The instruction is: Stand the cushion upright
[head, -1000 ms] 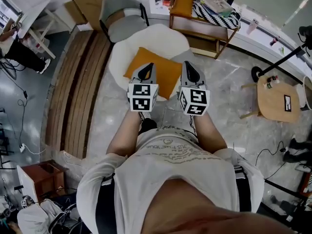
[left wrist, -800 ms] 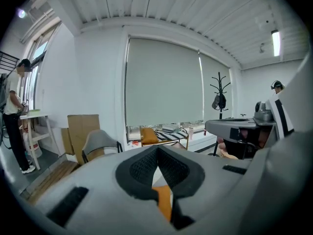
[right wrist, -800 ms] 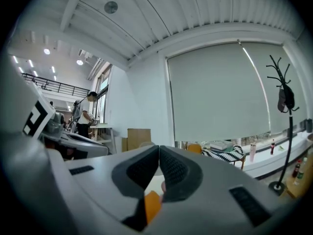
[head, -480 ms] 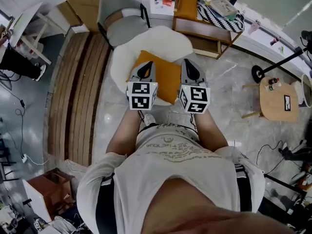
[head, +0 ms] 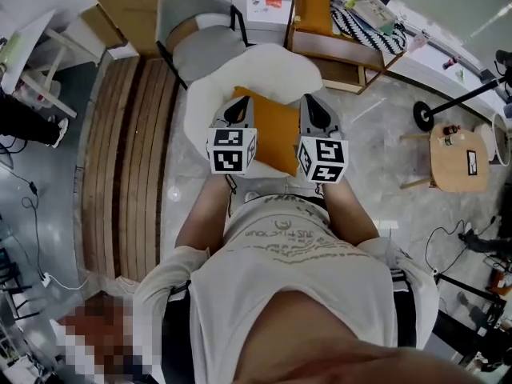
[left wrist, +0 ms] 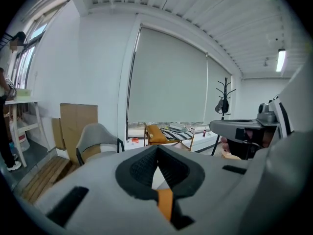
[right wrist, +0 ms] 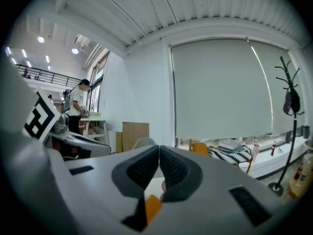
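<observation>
An orange cushion (head: 274, 131) lies flat on a white rounded seat (head: 254, 68) on the floor ahead of me. My left gripper (head: 238, 106) hovers over the cushion's left edge and my right gripper (head: 314, 102) over its right edge. Both are above it, with shut jaws and nothing between them. In the left gripper view the dark pads (left wrist: 142, 168) meet at the tip, and a sliver of the orange cushion (left wrist: 165, 202) shows below them. The right gripper view has its pads (right wrist: 174, 169) closed together too, with the cushion (right wrist: 152, 206) as an orange patch underneath.
A grey chair (head: 194, 29) stands behind the white seat. A wooden bench (head: 336, 50) at the back carries another orange cushion (head: 314, 8) and striped cloth (head: 362, 24). Wooden slats (head: 132, 150) run along the left, and a round side table (head: 458, 160) stands right.
The white seat and orange cushion have drawn nearer as I walked forward with both grippers held out. The jaws stayed shut throughout.
</observation>
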`<action>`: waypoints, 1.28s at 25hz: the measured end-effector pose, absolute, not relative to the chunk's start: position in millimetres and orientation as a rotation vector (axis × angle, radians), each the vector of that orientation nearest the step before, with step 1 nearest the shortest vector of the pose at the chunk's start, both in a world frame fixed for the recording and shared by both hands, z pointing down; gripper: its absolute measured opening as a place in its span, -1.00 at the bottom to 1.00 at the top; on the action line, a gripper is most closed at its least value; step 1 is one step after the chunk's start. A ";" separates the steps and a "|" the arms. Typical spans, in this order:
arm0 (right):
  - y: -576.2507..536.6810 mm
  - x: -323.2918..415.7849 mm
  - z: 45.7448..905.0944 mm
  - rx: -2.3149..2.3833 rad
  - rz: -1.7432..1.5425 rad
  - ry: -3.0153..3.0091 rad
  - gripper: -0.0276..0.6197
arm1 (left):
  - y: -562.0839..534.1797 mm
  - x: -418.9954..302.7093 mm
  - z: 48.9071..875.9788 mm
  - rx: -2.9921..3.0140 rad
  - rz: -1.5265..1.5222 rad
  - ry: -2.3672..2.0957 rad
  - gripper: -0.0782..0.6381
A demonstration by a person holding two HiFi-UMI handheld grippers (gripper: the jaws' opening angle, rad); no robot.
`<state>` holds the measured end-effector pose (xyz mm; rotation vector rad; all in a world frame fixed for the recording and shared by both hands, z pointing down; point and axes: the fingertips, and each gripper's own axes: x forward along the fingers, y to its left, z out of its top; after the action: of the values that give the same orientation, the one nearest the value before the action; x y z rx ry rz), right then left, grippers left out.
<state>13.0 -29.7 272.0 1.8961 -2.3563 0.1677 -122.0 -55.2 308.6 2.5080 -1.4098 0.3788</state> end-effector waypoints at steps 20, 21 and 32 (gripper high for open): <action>-132.5 82.6 330.7 1.806 0.349 -2.327 -0.83 | -136.0 -90.5 360.1 2.309 0.489 -1.499 -0.73; -137.0 86.4 338.3 1.796 0.371 -2.322 -0.83 | -139.7 -88.2 366.1 2.294 0.500 -1.501 -0.73; -167.1 114.1 453.9 1.631 0.638 -2.234 -0.82 | -172.0 -90.4 468.4 2.028 0.663 -1.532 -0.73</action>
<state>114.1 -167.1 453.9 1.6314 -2.2343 0.6379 -90.4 -172.0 468.4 2.0284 -1.5324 0.6631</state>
